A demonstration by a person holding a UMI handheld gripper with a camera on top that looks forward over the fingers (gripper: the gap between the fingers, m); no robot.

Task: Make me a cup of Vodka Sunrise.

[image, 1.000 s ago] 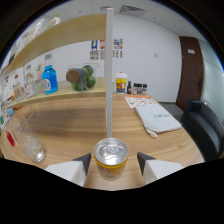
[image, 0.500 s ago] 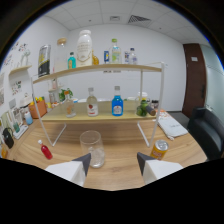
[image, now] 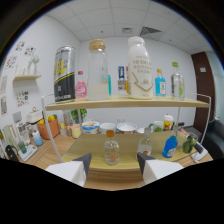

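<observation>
My gripper [image: 113, 162] is open, with nothing held between its fingers. It faces a two-tier wooden shelf [image: 125, 104]. A small clear bottle with an orange cap [image: 111, 151] stands on the lower tier, just beyond the fingertips and in line with the gap. Right of it stand a clear bottle [image: 145, 145] and a blue bottle [image: 170, 146]. On the upper tier are a black and yellow can [image: 64, 75], a pink bottle [image: 81, 85], a cork-lidded glass jar [image: 98, 70], a large white bottle [image: 139, 68], a blue bottle [image: 160, 83] and a clear bottle [image: 175, 83].
Bowls and cups [image: 91, 127] line the back of the lower tier, with green fruit [image: 189, 144] at its right end. Left of the shelf the table holds an orange pot [image: 48, 129] and small bottles [image: 21, 145]. A dark door [image: 206, 85] is at the far right.
The view has swung from a can between the fingers, past a glass on the table, and has risen and closed in on the shelf. The can and glass are out of sight.
</observation>
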